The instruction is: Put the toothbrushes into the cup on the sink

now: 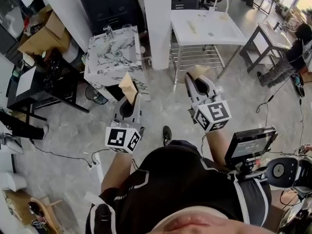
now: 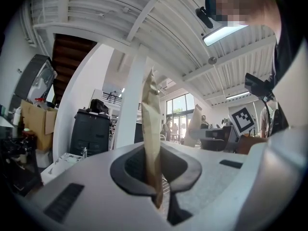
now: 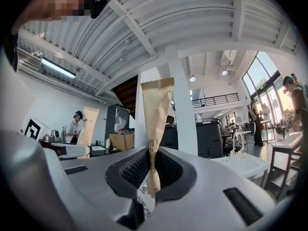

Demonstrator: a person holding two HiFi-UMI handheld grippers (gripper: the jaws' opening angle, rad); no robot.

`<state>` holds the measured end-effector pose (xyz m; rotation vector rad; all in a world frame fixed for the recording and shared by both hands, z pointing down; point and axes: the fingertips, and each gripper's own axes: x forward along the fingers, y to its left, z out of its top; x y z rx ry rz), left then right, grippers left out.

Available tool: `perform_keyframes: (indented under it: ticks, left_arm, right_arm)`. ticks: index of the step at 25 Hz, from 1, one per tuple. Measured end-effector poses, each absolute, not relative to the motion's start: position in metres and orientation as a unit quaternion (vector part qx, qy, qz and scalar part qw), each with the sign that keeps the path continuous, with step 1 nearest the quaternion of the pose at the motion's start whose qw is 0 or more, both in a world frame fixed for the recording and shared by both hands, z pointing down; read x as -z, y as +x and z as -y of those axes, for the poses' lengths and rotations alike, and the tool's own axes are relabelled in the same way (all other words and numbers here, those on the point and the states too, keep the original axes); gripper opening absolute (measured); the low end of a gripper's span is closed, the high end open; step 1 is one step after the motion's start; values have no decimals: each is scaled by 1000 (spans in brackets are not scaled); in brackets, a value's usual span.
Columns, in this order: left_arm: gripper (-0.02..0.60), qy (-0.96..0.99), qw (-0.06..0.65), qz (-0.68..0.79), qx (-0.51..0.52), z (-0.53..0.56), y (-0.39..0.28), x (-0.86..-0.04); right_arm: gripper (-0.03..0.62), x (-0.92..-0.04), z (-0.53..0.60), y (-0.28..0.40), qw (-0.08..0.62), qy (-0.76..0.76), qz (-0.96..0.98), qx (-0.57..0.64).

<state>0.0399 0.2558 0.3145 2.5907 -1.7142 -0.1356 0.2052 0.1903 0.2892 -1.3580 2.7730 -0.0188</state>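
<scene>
At the top of the head view, a white pillar (image 1: 157, 23) is being flanked by a black cabinet (image 1: 109, 4) on its left and a white table (image 1: 224, 33) on its right. Cardboard boxes (image 1: 41, 33) are being seen at the upper left, above a cluttered black desk (image 1: 53, 82). At the far right, a seated person (image 1: 287, 62) is being glimpsed beside a dark side table (image 1: 265, 35). A small screen (image 1: 249, 144) is being shown at lower right, and a cable (image 1: 53, 152) is being trailed across the grey floor (image 1: 161, 101) at lower left.
</scene>
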Motion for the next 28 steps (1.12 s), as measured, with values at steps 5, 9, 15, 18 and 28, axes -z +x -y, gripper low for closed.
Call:
perform_keyframes:
  ticks: [5,9,15,18,28]
  left_arm:
    - [29,825,20,563,41,-212,25,-310]
    - [29,821,20,569,33,-178,18,-312]
    - [29,823,23,567,30,-133,17,-313]
    - [28,827,21,561,32,-111,18,-315]
    - [29,820,7,571,26,-59,15,-316]
  right_arm:
    - [37,-286,-141,193,33,-431,-902,14]
    - [37,-289,-110,190,38,-428,-903,18]
    - [37,-294,-65,193,41,-432,-900,28]
    - [37,-296,-44,196,45,-434,-900,25]
    - [37,-303,7,198,50,-429,-901,27]
